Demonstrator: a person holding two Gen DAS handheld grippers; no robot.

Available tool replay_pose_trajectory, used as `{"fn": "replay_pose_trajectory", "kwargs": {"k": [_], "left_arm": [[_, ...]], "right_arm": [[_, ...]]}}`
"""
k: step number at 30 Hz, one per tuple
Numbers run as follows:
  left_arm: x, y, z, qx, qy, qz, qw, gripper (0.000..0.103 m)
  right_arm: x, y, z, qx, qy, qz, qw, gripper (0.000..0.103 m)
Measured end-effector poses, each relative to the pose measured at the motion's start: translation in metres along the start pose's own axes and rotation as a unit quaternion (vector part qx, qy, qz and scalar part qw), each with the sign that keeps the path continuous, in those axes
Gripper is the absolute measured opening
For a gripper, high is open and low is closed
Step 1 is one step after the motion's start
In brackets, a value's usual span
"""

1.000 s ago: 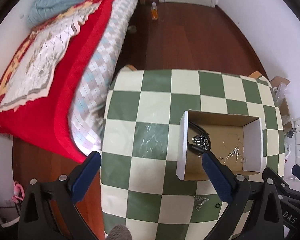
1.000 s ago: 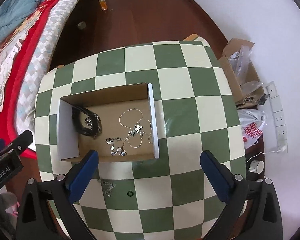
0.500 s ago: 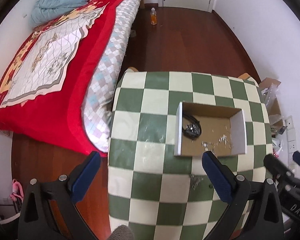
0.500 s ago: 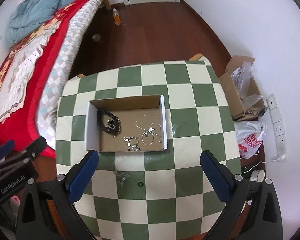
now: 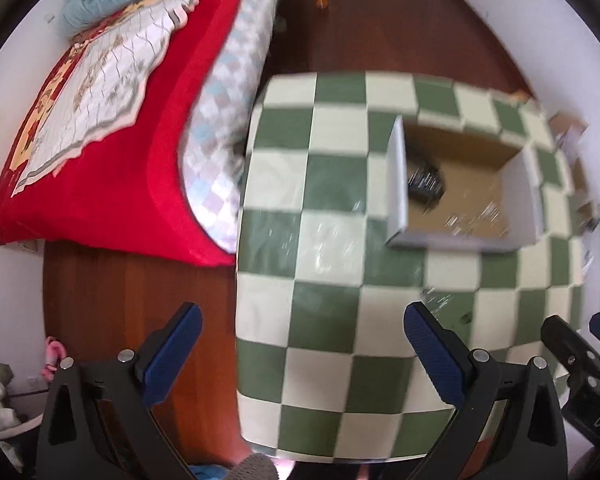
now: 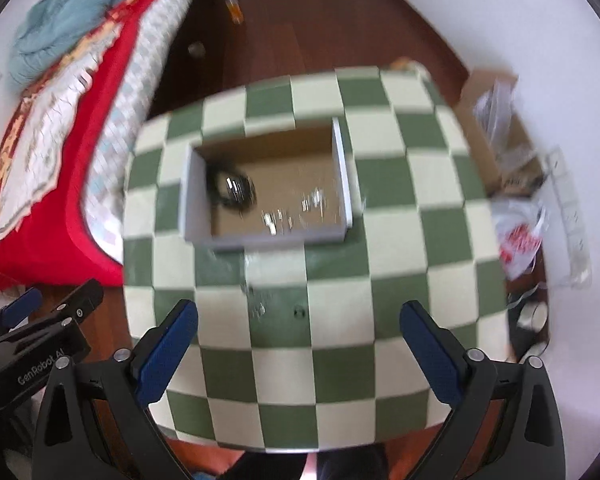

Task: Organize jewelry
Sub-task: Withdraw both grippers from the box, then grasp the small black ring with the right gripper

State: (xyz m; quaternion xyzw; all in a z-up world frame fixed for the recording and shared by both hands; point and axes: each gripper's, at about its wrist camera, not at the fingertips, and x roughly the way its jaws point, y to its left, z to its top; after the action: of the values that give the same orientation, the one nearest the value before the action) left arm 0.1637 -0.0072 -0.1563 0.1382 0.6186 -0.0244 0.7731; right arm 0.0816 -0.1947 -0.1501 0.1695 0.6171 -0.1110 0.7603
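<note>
A shallow cardboard box [image 6: 342, 176] with white outer walls sits on a green-and-cream checkered table [image 6: 340, 320]; it also shows in the left wrist view [image 5: 396, 184]. Inside lie a black cord piece [image 6: 230, 190] and blurred silver jewelry [image 6: 292, 212]. A small silver piece [image 6: 258, 304] and a dark ring [image 6: 299, 313] lie on the table in front of the box; the silver piece shows in the left wrist view [image 5: 440, 302]. My left gripper [image 5: 302, 346] and right gripper [image 6: 298, 344] are both open, empty, held above the table's near edge. Both views are motion-blurred.
A bed with a red quilt [image 5: 112, 120] stands left of the table. An orange bottle [image 6: 233, 6] stands on the wooden floor behind. An open carton [image 6: 496, 120], a plastic bag [image 6: 518, 240] and a power strip [image 6: 568, 200] lie by the right wall.
Both grippers first pulled up and away from the table, then dropped back toward it. The box and loose jewelry stayed put. Both grippers stayed open.
</note>
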Motion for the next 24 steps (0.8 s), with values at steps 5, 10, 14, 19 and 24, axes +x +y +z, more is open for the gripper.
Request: {"fn": "replay_pose_trajectory", "kwargs": {"k": [5,10,14,19,24], "left_arm": [[0.053,-0.007,-0.014,0.029,0.036,0.037,0.9982,0.103],[0.085,-0.007,-0.018,0.040,0.056,0.054,0.9962,0.103],[0.101,-0.009,-0.016,0.041,0.066,0.059,0.9952,0.103],[0.117,-0.018,-0.017,0.048,0.079,0.060,0.9939,0.103],[0.120,-0.025,-0.018,0.054,0.084,0.060,0.9932,0.103]], "right_arm": [[0.064,-0.012,-0.022,0.028,0.052,0.042,0.997,0.077],[0.112,-0.015,-0.038,0.043,0.075,0.045,0.995,0.056],[0.130,-0.016,-0.036,0.055,0.074,0.044,0.995,0.049],[0.151,-0.012,-0.030,0.054,0.084,0.035,0.994,0.046],[0.154,0.005,-0.027,0.019,0.083,0.002,0.996,0.039]]}}
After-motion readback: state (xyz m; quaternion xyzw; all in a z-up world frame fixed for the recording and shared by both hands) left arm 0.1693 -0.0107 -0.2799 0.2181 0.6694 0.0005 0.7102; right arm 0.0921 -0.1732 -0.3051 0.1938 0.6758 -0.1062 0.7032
